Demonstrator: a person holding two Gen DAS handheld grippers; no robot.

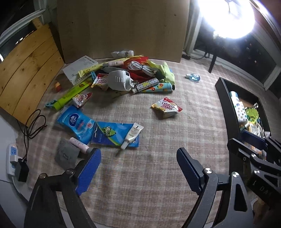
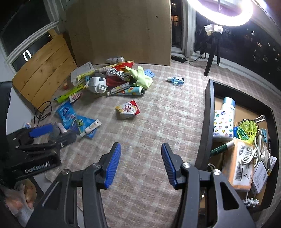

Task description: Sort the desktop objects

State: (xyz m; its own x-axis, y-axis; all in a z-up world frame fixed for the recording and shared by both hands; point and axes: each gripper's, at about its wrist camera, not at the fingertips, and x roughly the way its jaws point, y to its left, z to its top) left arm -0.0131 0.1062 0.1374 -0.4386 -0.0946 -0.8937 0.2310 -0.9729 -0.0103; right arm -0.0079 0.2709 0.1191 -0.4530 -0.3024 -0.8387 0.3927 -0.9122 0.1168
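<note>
A pile of desktop clutter lies at the far side of the checked mat: a white plug adapter, a white cable and a green cloth. A Coffee-mate sachet lies alone mid-mat; it also shows in the right wrist view. A blue tissue pack, a blue frog card and a white tube lie left. My left gripper is open and empty above the mat. My right gripper is open and empty beside the black tray, which holds sorted items.
A small blue bottle lies alone at the far right. A cardboard panel stands behind the pile, and a wooden board leans at the left. A power strip and black wire lie off the mat's left edge. A ring light glares.
</note>
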